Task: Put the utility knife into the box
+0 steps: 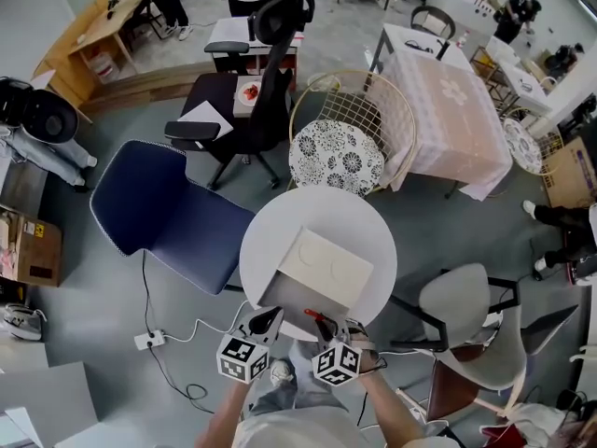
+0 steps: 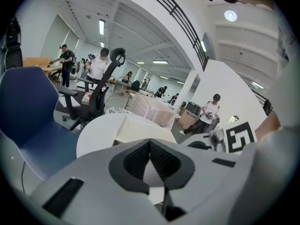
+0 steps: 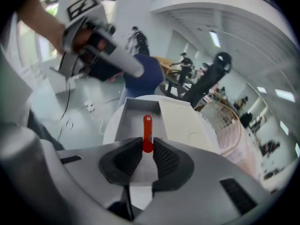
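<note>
A red utility knife (image 3: 147,128) sticks out from between the pads of my right gripper (image 3: 147,150), which is shut on it. The knife hangs just above the open grey inside of the box (image 3: 135,112), whose beige lid (image 3: 180,121) is folded back to the right. In the head view the box (image 1: 300,299) sits on the near half of the round white table (image 1: 373,236), with the right gripper (image 1: 324,325) at its near edge. My left gripper (image 1: 266,321) hovers by the box's near left corner; its jaws (image 2: 150,144) meet at the tips with nothing between them.
Chairs ring the table: a blue chair (image 1: 159,208) on the left, a grey chair (image 1: 466,320) on the right, and a wire chair with a patterned cushion (image 1: 338,152) behind. A power strip and cable (image 1: 149,340) lie on the floor at the left.
</note>
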Demonstrator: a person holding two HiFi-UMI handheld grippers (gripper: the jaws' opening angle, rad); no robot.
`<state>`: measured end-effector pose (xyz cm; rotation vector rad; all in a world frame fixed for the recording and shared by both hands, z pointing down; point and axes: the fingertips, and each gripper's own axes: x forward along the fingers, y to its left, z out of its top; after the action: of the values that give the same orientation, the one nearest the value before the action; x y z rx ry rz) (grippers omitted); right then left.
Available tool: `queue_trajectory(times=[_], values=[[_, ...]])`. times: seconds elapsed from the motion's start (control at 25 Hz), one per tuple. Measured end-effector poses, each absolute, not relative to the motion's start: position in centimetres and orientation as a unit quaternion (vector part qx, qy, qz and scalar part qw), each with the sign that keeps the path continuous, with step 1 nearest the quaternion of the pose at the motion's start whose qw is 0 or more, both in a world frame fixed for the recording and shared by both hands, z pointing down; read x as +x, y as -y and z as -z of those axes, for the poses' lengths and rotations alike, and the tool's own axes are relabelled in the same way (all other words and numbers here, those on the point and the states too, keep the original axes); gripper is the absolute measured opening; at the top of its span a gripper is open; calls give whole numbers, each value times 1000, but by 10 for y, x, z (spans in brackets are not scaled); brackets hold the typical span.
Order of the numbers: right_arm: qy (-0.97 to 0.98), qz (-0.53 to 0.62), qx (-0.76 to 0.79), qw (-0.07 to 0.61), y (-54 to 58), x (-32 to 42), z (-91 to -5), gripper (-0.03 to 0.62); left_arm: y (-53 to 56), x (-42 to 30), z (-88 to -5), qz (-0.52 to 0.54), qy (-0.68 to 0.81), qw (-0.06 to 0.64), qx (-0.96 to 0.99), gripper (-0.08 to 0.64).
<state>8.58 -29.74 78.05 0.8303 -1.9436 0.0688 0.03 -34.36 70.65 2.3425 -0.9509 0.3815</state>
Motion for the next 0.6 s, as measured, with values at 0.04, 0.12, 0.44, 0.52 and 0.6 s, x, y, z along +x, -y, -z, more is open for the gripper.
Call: queue_trajectory(times=[0.04,0.12,0.44,0.52,0.6], values=[[794,9,314,520,293,85,-787,80,343,-1,-707,-142,358,289,877,12],[786,53,274,552,287,83,-798,78,342,-3,-708,-142,360,289,876,12],[787,29,251,563,289,77,-811,80,337,-7,-707,-139,366,292,873,12],[786,18,245,568,294,73,-816,80,337,-8,-706,-139,368,292,872,12],[785,5,237,572,300,69,-823,80,335,-9,-706,-139,369,293,871,12]])
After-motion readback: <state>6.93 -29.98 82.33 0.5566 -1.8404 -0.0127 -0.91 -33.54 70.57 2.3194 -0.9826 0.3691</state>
